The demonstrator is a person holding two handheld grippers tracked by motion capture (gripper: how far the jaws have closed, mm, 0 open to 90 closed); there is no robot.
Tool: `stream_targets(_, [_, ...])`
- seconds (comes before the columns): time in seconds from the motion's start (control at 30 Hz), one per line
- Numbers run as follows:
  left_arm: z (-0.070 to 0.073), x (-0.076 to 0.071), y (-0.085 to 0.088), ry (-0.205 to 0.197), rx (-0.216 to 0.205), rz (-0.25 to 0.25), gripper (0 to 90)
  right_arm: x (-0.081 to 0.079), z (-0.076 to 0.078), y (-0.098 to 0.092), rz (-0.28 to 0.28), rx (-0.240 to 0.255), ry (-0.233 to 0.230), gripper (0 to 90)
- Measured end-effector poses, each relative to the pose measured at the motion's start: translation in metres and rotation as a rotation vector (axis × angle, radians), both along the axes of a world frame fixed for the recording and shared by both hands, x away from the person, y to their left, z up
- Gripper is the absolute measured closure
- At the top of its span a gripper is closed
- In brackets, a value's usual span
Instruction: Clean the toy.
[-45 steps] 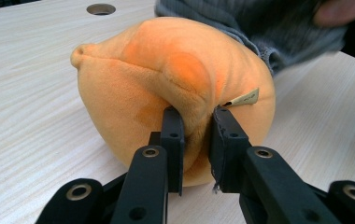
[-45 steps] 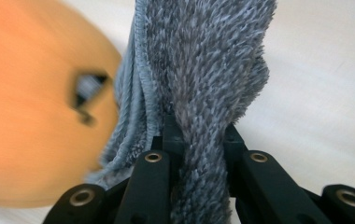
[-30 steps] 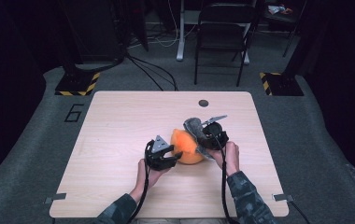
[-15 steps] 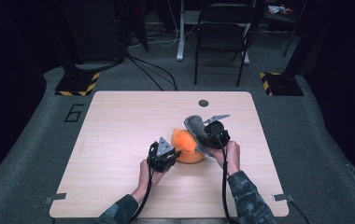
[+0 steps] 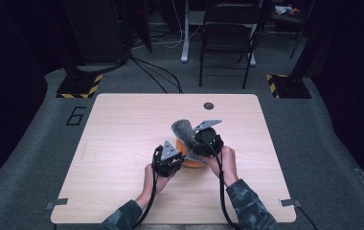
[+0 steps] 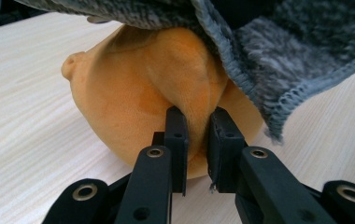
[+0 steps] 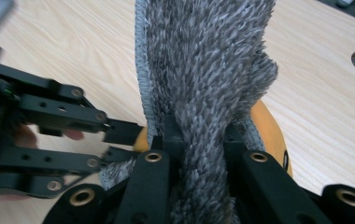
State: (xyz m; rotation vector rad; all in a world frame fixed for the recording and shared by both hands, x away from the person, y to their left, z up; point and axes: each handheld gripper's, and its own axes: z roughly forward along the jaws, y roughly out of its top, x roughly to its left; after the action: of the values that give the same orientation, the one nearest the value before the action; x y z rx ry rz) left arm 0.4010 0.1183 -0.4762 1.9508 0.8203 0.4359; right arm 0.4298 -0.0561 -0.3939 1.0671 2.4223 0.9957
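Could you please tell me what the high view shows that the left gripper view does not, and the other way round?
The high view alone takes in the table's far edge, its round hole, the right gripper and the chair behind. The left gripper view alone shows the left gripper pinching a fold of the orange plush toy. Both show the toy and the grey fuzzy cloth draped over it.

A light wooden bench (image 5: 122, 134) stands on grey carpet (image 5: 36, 158). A round hole (image 5: 209, 106) sits near its far edge. A black chair (image 5: 228, 33) stands beyond the bench, with cables (image 5: 156, 72) trailing across the floor beside it. Yellow-and-black striped plates (image 5: 80, 85) lie at the far corners, and a "6" (image 5: 76, 115) marks the carpet by the left one.
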Motion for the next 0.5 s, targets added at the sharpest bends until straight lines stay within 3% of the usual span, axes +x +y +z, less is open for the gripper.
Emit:
stream_targets(0.3, [-0.002, 0.003, 0.002, 0.01, -0.01, 0.002, 79.4, 0.012, -0.008, -0.017, -0.064, -0.029, 0.027, 78.7])
stream_targets(0.5, [-0.003, 0.004, 0.003, 0.019, -0.022, 0.007, 79.1, 0.021, -0.018, -0.03, -0.122, -0.075, 0.041, 78.7])
